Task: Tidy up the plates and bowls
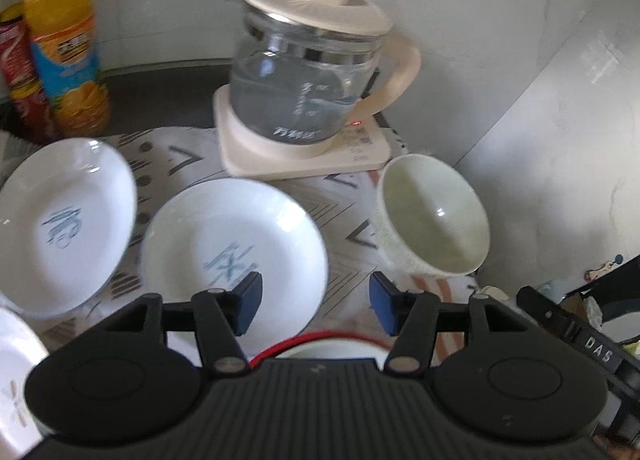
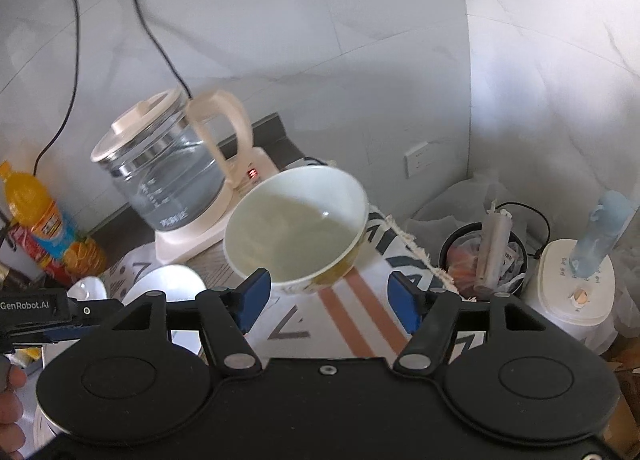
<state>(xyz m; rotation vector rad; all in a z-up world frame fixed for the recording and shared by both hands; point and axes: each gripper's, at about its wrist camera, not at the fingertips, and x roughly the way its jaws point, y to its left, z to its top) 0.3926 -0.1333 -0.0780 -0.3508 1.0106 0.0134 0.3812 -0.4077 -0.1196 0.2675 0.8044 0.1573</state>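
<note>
Two white shallow plates with blue characters lie on the patterned cloth in the left wrist view, one at the left (image 1: 64,220) and one in the middle (image 1: 234,256). A pale bowl (image 1: 432,216) sits tilted at the right. My left gripper (image 1: 316,304) is open above the middle plate's near right rim, with no pad touching it. A red-rimmed bowl (image 1: 332,348) shows just under it, and part of another white plate (image 1: 16,384) at the bottom left. In the right wrist view my right gripper (image 2: 330,300) is open just short of the pale bowl (image 2: 296,224), gripping nothing.
A glass kettle (image 1: 304,92) on its cream base stands behind the dishes, against the wall. An orange drink bottle (image 1: 64,44) and a red can (image 1: 24,80) stand at the far left. Past the table's right edge are a bin (image 2: 480,256) and a white appliance (image 2: 572,284).
</note>
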